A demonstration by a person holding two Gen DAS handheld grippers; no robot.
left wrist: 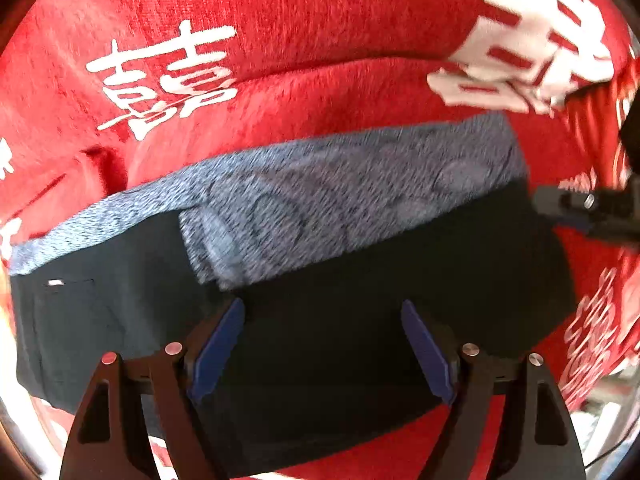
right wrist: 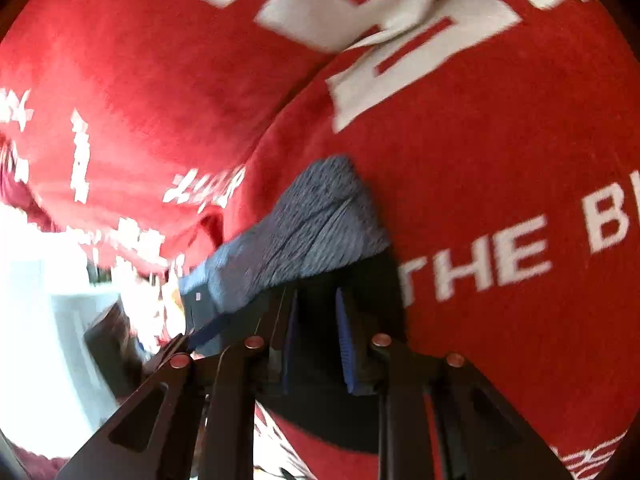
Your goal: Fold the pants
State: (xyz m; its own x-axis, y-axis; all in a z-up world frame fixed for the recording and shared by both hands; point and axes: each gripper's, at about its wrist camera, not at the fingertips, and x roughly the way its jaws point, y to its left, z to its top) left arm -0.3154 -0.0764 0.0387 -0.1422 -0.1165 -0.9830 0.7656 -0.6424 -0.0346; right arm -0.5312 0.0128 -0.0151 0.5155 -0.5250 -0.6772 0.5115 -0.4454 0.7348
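The dark navy fabric pants (left wrist: 360, 320) lie folded into a broad band across a red plush blanket with white printed characters and lettering (left wrist: 320, 32). A mottled grey-blue inner lining or waistband section (left wrist: 340, 200) is turned out along the far edge of the pants, running the length of the band in the left wrist view. A small white tag mark (left wrist: 55, 282) shows on the dark cloth near the left end. The left gripper (left wrist: 323, 346), with black linkage arms and blue finger pads (left wrist: 218, 354), points steeply down over the dark cloth; its fingers are spread wide and no cloth is pressed between the pads. The right gripper (right wrist: 316, 340) sits at the right end of the pants, and part of it also appears at the right edge of the left wrist view. Its blue pads (right wrist: 345, 340) stand a narrow gap apart with dark cloth in the gap; whether the pads press on the cloth cannot be told. Both views are motion-blurred. In the right wrist view, bright pale surroundings (right wrist: 48, 320) lie beyond the blanket's left edge.
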